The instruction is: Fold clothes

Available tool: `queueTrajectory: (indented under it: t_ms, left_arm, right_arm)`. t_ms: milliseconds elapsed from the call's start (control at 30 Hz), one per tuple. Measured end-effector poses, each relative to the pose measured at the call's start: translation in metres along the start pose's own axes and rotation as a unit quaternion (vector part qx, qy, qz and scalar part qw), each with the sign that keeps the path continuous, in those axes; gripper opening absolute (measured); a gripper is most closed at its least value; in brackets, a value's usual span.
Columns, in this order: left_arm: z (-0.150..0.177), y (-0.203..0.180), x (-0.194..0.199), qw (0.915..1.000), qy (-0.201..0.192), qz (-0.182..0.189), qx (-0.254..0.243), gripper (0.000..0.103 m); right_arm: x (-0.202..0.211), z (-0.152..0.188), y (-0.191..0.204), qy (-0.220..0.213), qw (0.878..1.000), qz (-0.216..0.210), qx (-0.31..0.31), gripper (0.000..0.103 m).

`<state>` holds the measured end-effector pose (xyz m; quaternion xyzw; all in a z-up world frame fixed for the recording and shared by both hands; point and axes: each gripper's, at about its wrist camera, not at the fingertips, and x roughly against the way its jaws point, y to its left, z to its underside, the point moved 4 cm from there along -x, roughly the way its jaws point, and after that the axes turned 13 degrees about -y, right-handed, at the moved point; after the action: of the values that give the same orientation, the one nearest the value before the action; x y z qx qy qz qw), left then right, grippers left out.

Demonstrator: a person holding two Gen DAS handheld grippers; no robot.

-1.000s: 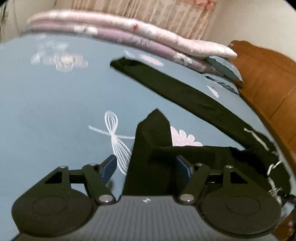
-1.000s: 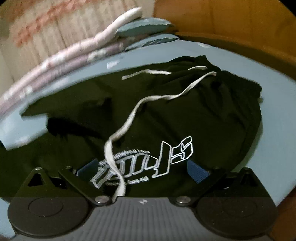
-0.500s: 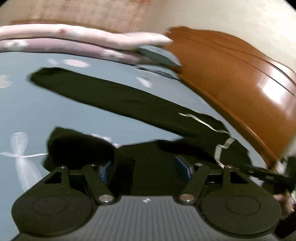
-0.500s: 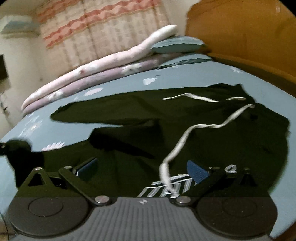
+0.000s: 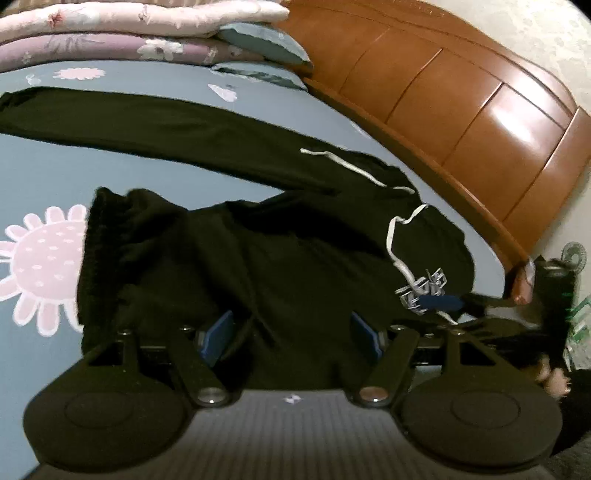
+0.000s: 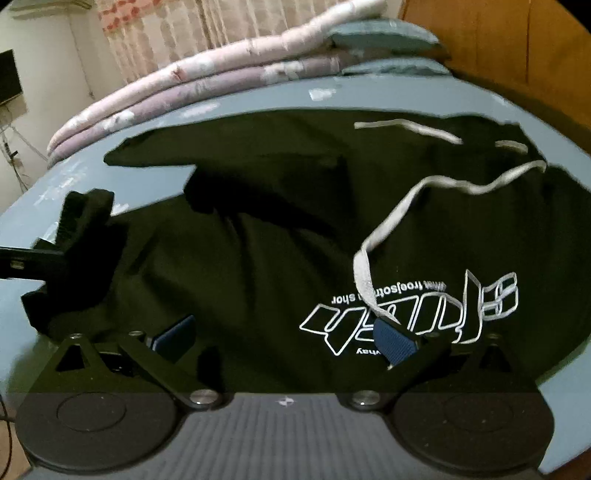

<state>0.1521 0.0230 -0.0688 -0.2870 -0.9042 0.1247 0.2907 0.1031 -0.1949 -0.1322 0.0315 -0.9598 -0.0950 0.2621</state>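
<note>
Black sweatpants (image 5: 295,258) lie spread on a blue flowered bedsheet (image 5: 74,155). One leg stretches away to the left; the other ends in a ribbed cuff (image 5: 92,229) beside a pink flower print. My left gripper (image 5: 291,332) hovers open over that nearer leg, its blue pads wide apart and pressing nothing. My right gripper (image 6: 284,338) is open too, low over the waist by the white printed logo (image 6: 406,306). A white drawstring (image 6: 388,221) trails across its right finger. The left gripper (image 6: 81,229) shows at the left edge of the right wrist view. The right gripper (image 5: 443,304) shows by the logo in the left wrist view.
A wooden headboard (image 5: 480,110) runs along the bed's right side. Folded pink and purple quilts (image 5: 110,29) and blue pillows (image 5: 266,40) are stacked at the far edge. A small fan (image 5: 574,254) stands beyond the bed corner. A curtain (image 6: 221,29) hangs behind.
The left view has swung right from the leg's end toward the waist; the cuff that rose between its jaws now lies flat. The right gripper shifted left, so the logo sits by its right finger.
</note>
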Motion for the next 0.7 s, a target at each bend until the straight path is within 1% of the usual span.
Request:
queueTrajectory:
  t_ms: [67, 133, 200, 267, 300, 367, 433, 500, 567, 633, 700]
  left_arm:
    - [-0.002, -0.002, 0.018, 0.9999, -0.012, -0.004, -0.001, 0.070]
    - [-0.006, 0.001, 0.034, 0.9993, -0.033, -0.017, -0.006, 0.070]
    - [-0.011, 0.010, 0.052, 0.9971, -0.059, -0.047, -0.006, 0.070]
    - [-0.017, 0.024, 0.066, 0.9930, -0.086, -0.081, 0.000, 0.066]
    - [-0.020, 0.035, 0.070, 0.9903, -0.094, -0.101, 0.010, 0.054]
    - [-0.022, 0.059, 0.070, 0.9858, -0.104, -0.124, 0.044, 0.040]
    - [-0.021, 0.083, 0.064, 0.9821, -0.105, -0.135, 0.078, 0.040]
    - [-0.018, 0.100, 0.051, 0.9817, -0.097, -0.135, 0.093, 0.040]
    - [-0.013, 0.108, 0.036, 0.9830, -0.084, -0.130, 0.098, 0.040]
    - [-0.007, 0.112, 0.022, 0.9856, -0.071, -0.125, 0.090, 0.043]
    - [-0.002, 0.114, 0.011, 0.9862, -0.061, -0.126, 0.088, 0.043]
  right_arm:
    - [-0.001, 0.002, 0.001, -0.002, 1.000, 0.000, 0.009, 0.103]
    - [-0.002, 0.003, 0.002, -0.001, 1.000, 0.001, 0.022, 0.103]
    - [-0.003, 0.005, 0.003, 0.000, 0.999, 0.001, 0.036, 0.103]
    - [-0.004, 0.006, 0.004, -0.001, 0.999, 0.002, 0.042, 0.103]
    - [-0.005, 0.006, 0.004, -0.002, 0.999, 0.003, 0.045, 0.103]
    - [-0.005, 0.006, 0.005, -0.002, 0.999, 0.004, 0.051, 0.103]
    - [-0.005, 0.006, 0.006, -0.001, 0.998, 0.005, 0.055, 0.103]
    - [-0.003, 0.003, 0.006, -0.003, 0.999, 0.003, 0.051, 0.103]
    - [0.000, -0.001, 0.005, -0.009, 0.999, -0.006, 0.036, 0.103]
    - [0.002, -0.008, 0.006, -0.019, 0.999, -0.011, 0.027, 0.103]
    - [0.003, -0.015, 0.009, -0.029, 0.999, -0.010, 0.035, 0.103]
